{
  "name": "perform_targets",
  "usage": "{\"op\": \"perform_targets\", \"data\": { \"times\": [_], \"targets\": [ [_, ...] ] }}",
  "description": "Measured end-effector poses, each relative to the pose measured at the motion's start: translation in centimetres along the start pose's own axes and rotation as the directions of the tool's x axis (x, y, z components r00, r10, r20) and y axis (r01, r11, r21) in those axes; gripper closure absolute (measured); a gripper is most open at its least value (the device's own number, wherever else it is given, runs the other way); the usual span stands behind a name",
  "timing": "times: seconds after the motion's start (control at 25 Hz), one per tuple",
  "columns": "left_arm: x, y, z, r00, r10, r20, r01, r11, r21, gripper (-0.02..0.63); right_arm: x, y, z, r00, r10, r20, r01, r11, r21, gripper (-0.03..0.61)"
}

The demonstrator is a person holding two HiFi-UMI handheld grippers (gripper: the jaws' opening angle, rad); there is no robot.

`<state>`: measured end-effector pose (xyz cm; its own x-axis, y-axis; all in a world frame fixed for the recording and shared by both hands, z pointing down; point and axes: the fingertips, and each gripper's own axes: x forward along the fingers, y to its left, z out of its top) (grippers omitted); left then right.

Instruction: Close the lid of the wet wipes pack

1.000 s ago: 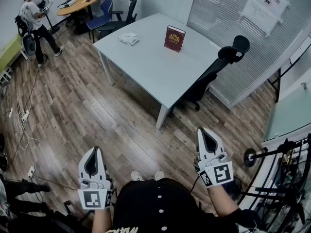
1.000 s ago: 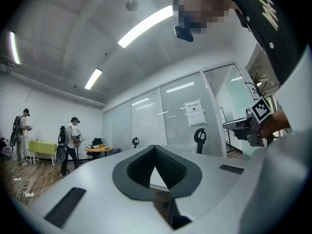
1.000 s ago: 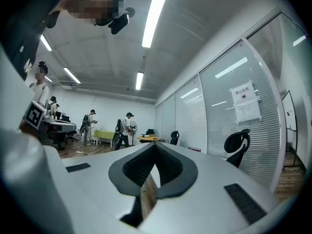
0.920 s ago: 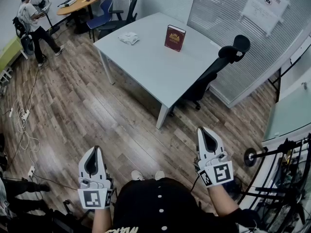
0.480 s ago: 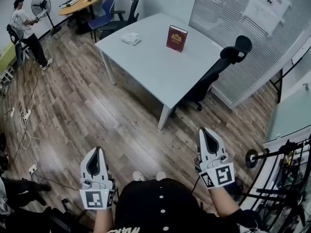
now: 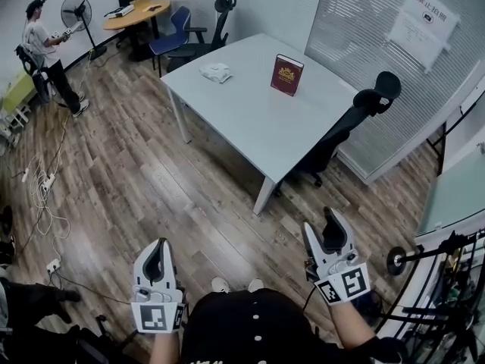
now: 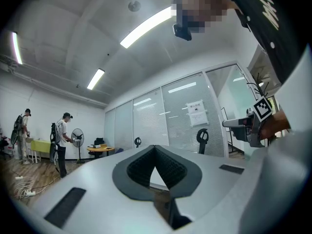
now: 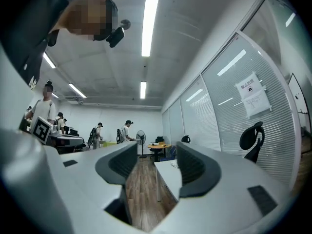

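The wet wipes pack (image 6: pixel 216 71), small and white, lies at the far left end of the pale table (image 6: pixel 250 120), too far off to tell how its lid stands. A dark red book (image 6: pixel 287 76) stands upright further right on the table. Both grippers are held low by the person's body, well short of the table. My left gripper (image 6: pixel 158 242) (image 7: pixel 155 147) is shut on nothing. My right gripper (image 6: pixel 320 222) (image 8: pixel 156 152) has just been opening its jaws; they stand apart with nothing between them, and the table's near end (image 8: pixel 168 177) shows through the gap.
A black office chair (image 6: pixel 356 116) stands at the table's right side. Far left, a person (image 6: pixel 42 44) stands by a floor fan (image 6: pixel 77 10); behind are a round wooden table (image 6: pixel 136 10) and chairs. Cables (image 6: pixel 42 180) lie on the floor. A metal rack (image 6: pixel 447 279) is at my right.
My right gripper's jaws have gone from shut to open. The head view has shifted, so the table sits lower and further right. The person at the far left has moved.
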<state>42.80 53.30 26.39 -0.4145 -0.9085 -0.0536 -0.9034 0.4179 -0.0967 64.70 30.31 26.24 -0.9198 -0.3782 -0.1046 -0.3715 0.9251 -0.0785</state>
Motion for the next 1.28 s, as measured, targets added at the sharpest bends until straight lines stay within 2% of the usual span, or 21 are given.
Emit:
{"op": "perform_targets", "data": {
  "times": [0.04,0.08,0.52,0.72,1.28],
  "targets": [
    [-0.1,0.3,0.0,1.000,-0.001,0.001,0.001,1.000,0.000,0.601,0.2,0.3,0.0,1.000,0.003,0.003,-0.003,1.000,0.002,0.289],
    [-0.2,0.6,-0.1,1.000,-0.002,0.003,0.002,1.000,0.000,0.601,0.5,0.6,0.0,1.000,0.005,0.008,-0.005,1.000,0.004,0.283],
    [-2.1,4.3,-0.9,0.999,-0.037,0.013,0.037,0.999,-0.004,0.601,2.3,4.6,-1.1,1.000,0.001,0.017,-0.001,1.000,-0.020,0.284],
    [-2.0,6.2,-1.2,0.999,-0.028,0.015,0.029,1.000,-0.012,0.601,3.3,5.7,-1.8,1.000,-0.004,-0.003,0.004,1.000,-0.024,0.284],
    [4.3,7.8,-2.2,0.999,-0.032,0.002,0.033,0.999,-0.011,0.601,8.8,2.6,-2.7,0.999,-0.038,-0.015,0.038,0.999,-0.023,0.284]
  ]
}}
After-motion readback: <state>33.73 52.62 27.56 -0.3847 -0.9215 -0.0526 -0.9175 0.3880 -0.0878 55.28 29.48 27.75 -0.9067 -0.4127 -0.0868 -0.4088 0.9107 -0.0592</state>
